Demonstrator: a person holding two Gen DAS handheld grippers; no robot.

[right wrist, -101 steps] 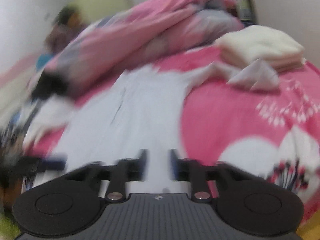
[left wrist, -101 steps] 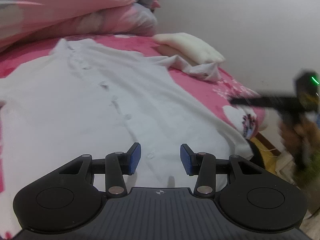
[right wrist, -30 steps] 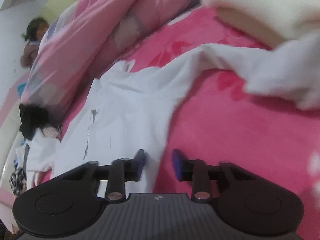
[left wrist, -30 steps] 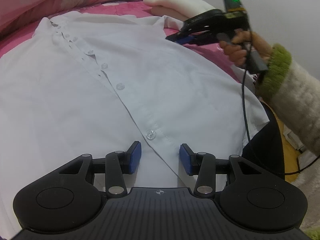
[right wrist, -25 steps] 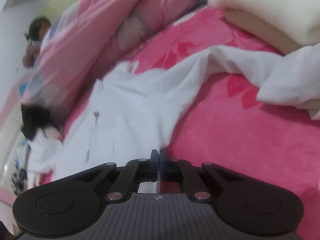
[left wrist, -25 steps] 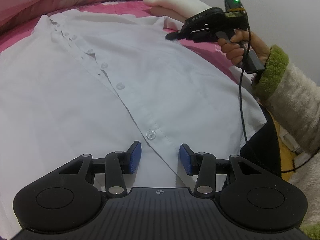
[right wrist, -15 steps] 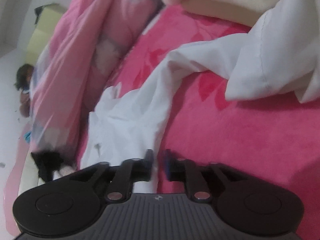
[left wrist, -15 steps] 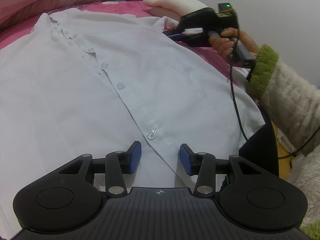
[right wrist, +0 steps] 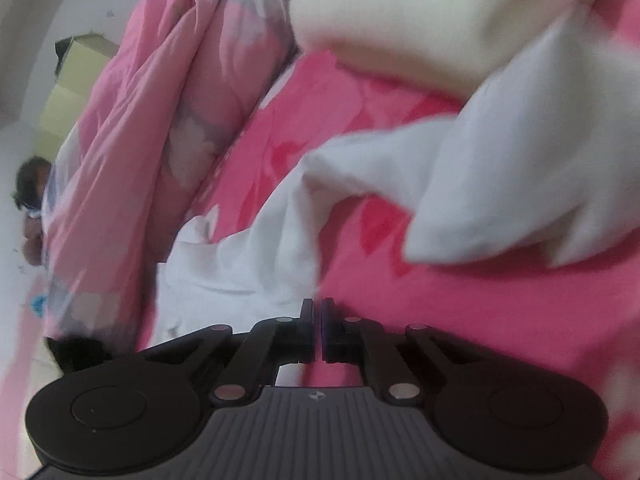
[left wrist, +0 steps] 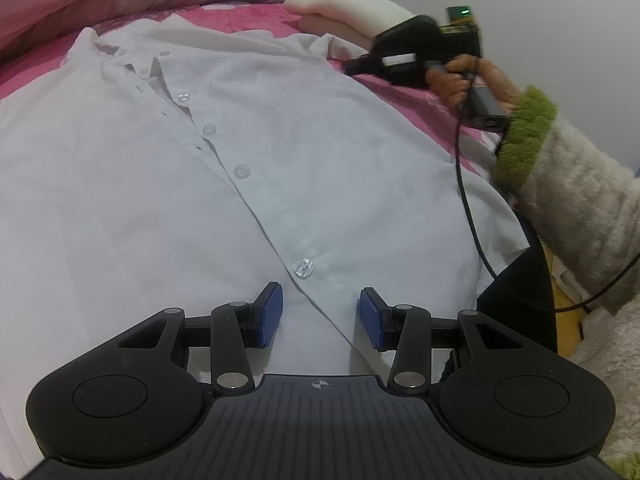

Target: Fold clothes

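The left gripper (left wrist: 321, 317) is held over the lower placket of the white shirt (left wrist: 248, 168), its 2 blue pads moderately apart and gripping nothing. The shirt is spread button-side up on the pink bedspread (right wrist: 460, 320). Farther off, at the shirt's shoulder edge, the right gripper (right wrist: 318, 322) has been moved in and closed within the last second; its fingers are now shut, and fabric between them cannot be confirmed. A sleeve fold is judged to be starting. No legible writing is visible.
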